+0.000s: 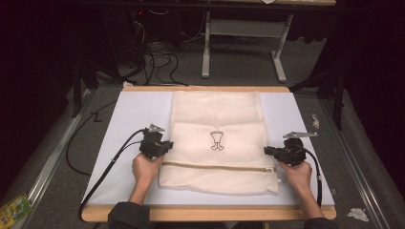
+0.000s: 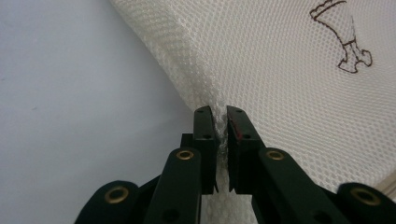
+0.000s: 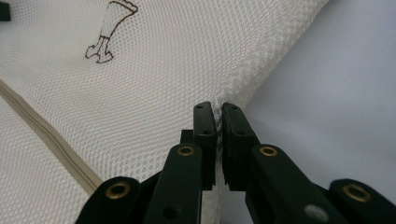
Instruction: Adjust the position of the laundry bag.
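Black two-jaw left gripper (image 2: pixel 220 122): jaws nearly together, clamped on a pinched ridge of the cream mesh laundry bag (image 2: pixel 289 88) at its left side edge. Same gripper seen from the high view (image 1: pixel 168 146) held by the left hand (image 1: pixel 145 168), cable trailing toward the near left corner of the bench.

Black two-jaw right gripper (image 3: pixel 218 119): jaws likewise nearly together, clamped on the bag's right side edge, mesh bunched between the pads. Seen from the high view (image 1: pixel 268 150) held by the right hand (image 1: pixel 298 174), grey three-cornered plate on top.

Bag (image 1: pixel 217 129) lying flat along the middle of the pale grey mat (image 1: pixel 133 114), far end reaching the far edge of the bench, near end short of the near edge. Far part folded over, forming a crosswise step above the motif. Dark brown embroidered motif (image 1: pixel 217 140) at the bag's centre, between the two grippers. Tan zipper (image 1: pixel 217 167) running crosswise near the bag's near end, just nearer than both grip points.

Mat resting on the wooden-edged bench (image 1: pixel 205 213), covering most of it. White-legged table frame (image 1: pixel 241 52) on the floor beyond the far edge; black cables (image 1: pixel 160 62) beside it.
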